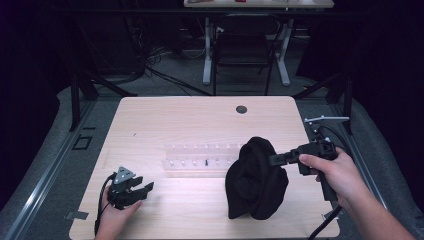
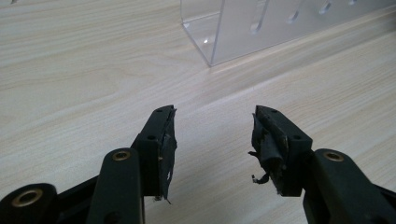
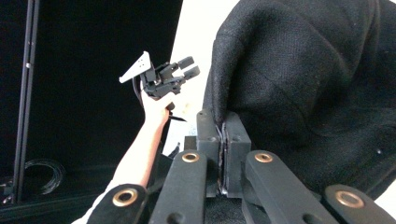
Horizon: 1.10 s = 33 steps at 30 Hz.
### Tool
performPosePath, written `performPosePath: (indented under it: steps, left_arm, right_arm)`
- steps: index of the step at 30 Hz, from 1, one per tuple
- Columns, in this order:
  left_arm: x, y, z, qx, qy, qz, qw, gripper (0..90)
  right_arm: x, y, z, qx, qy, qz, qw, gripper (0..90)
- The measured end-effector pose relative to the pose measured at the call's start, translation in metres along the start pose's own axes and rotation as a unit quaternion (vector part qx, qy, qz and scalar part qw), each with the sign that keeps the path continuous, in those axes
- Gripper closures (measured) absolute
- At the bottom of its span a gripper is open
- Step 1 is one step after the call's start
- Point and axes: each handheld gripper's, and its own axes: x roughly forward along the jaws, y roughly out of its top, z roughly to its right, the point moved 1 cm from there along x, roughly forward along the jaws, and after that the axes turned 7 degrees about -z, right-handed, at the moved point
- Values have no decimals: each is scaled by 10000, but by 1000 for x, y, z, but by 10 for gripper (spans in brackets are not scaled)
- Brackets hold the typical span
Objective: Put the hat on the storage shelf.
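Note:
A black knitted cloth (image 1: pixel 256 179) hangs bunched above the right half of the wooden table (image 1: pixel 200 117). My right gripper (image 1: pixel 272 160) is shut on its upper right edge and lifts it, with the lower part resting on the table. In the right gripper view the jaws of my right gripper (image 3: pixel 222 122) are pressed together on a fold of the black cloth (image 3: pixel 299 70). My left gripper (image 1: pixel 147 187) rests low at the table's front left, open, with nothing between its jaws. The left gripper view has my left gripper (image 2: pixel 212 116) over bare wood, facing a clear rack (image 2: pixel 261 25).
A clear plastic rack (image 1: pixel 200 159) with rows of holes lies across the table's middle, just left of the cloth. A dark round grommet (image 1: pixel 241 109) sits near the far edge. Beyond the table stand a chair (image 1: pixel 245 50) and dark stands.

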Motion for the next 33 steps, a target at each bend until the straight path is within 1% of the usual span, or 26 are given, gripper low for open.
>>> performPosePath:
  steps: [8,14,16,19,24,25,26,33]
  left_arm:
    - [1,0,1,-6,-14,-12,10000,491]
    - [0,0,1,10,-13,-11,10000,490]
    - [1,0,1,3,-18,-10,10000,489]
    - [1,0,1,-13,-20,-9,10000,487]
    - [0,0,0,12,-16,-8,10000,487]
    - [1,0,1,-11,-16,-4,10000,487]
    - [1,0,0,-14,-16,-2,10000,487]
    - [0,0,0,4,-19,-1,10000,486]
  right_arm:
    - [-16,4,-4,11,66,236,9997,885]
    - [-25,8,-10,-21,178,401,9990,886]
    - [-29,10,-13,-95,260,439,9987,885]
    - [-32,14,-17,-154,478,574,9971,885]
    - [-34,20,-20,-201,600,656,9958,885]
    - [-34,20,-20,-201,600,656,9958,885]
    - [-34,22,-22,-199,651,713,9951,885]
    - [-33,30,-24,-222,794,784,9935,885]
